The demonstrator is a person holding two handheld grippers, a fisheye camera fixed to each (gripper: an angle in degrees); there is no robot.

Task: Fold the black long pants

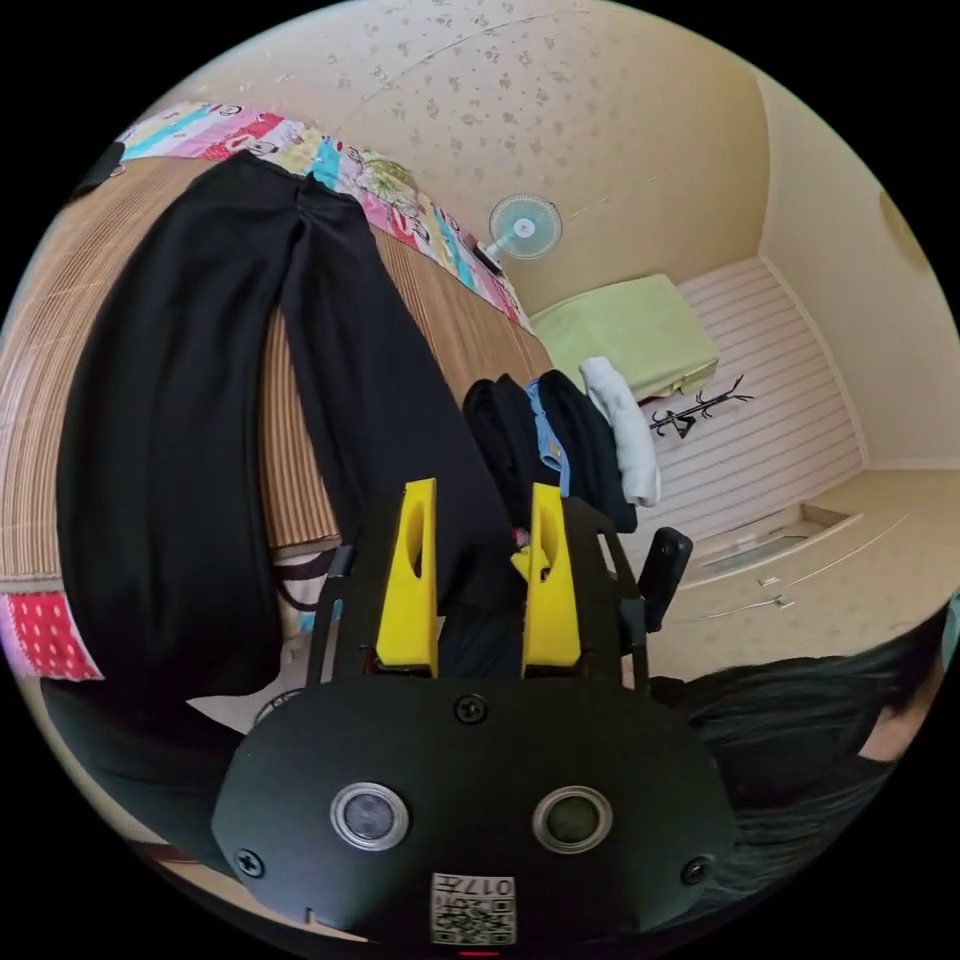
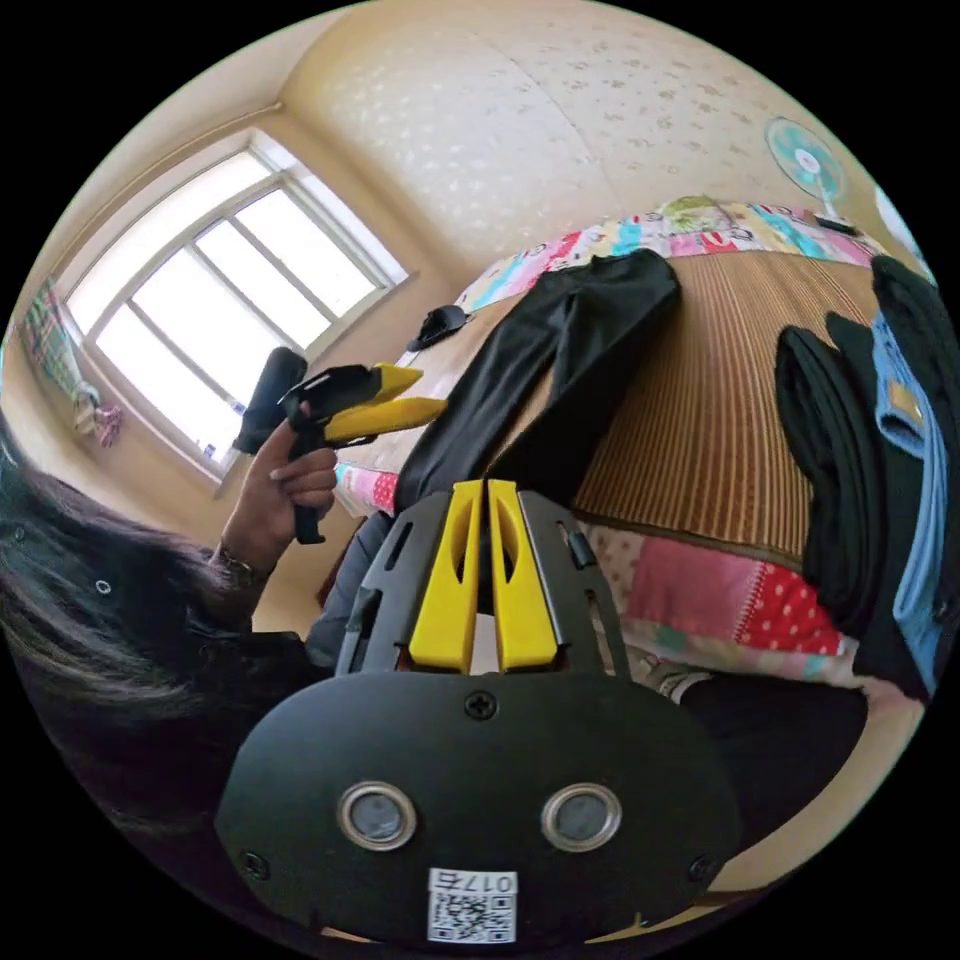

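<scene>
The black long pants (image 1: 200, 400) lie flat on the bamboo mat, waist far, both legs running toward me; they also show as pants (image 2: 580, 330) in the right gripper view. My left gripper (image 1: 480, 520) is open, its yellow jaws apart, with the end of one leg seen in the gap. A hand holds this left gripper (image 2: 425, 395) up beside the legs' ends, apart from the cloth. My right gripper (image 2: 485, 490) has its jaws pressed together on the hem of the leg nearer the clothes pile, at the bed's edge.
A bamboo mat (image 1: 40, 400) covers the bed over a colourful patterned sheet (image 2: 720, 590). A pile of dark, blue and white clothes (image 1: 560, 440) sits beside the pants. A fan (image 1: 524, 226) is on the wall and a window (image 2: 220, 290) is at the left. The person's hair (image 1: 800, 720) is close by.
</scene>
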